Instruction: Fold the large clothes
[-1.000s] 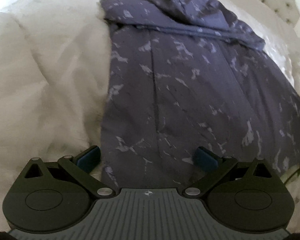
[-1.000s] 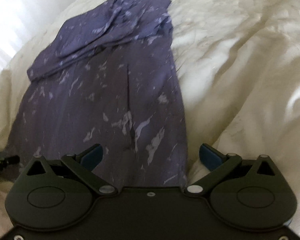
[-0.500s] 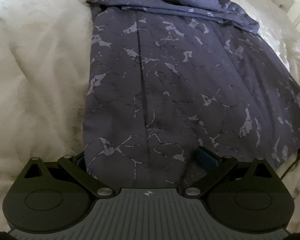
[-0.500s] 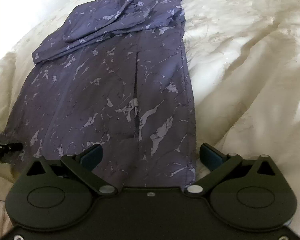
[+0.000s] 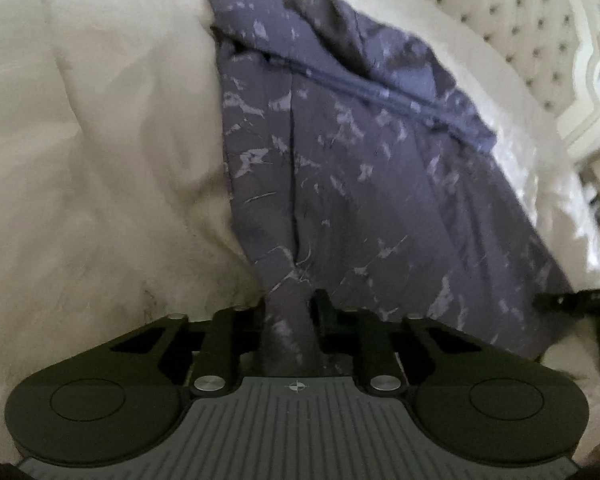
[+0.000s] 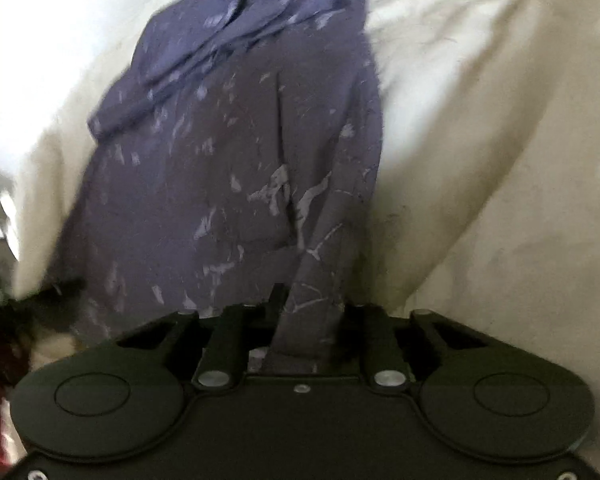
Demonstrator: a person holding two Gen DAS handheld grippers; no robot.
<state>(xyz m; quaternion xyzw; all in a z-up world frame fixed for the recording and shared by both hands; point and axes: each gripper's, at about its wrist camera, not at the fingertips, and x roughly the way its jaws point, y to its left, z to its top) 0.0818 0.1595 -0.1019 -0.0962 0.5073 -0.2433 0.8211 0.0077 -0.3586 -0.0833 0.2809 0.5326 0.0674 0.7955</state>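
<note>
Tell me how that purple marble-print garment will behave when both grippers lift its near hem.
The purple marble-print garment is probably floppy: it bunches where the left gripper and right gripper have just closed on it. It looks thin and light. The middle will likely sag over the cream bedspread.

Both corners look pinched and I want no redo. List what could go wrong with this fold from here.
1. Each hand-held gripper, left and right, has just closed on a bunched near corner of the purple patterned garment; a thin pinch may slip when lifted.
2. The far end is already folded over and rumpled; it could shift or be folded in crooked.
3. The cream bedspread is soft and wrinkled, so it may drag along or leave creases.
</note>
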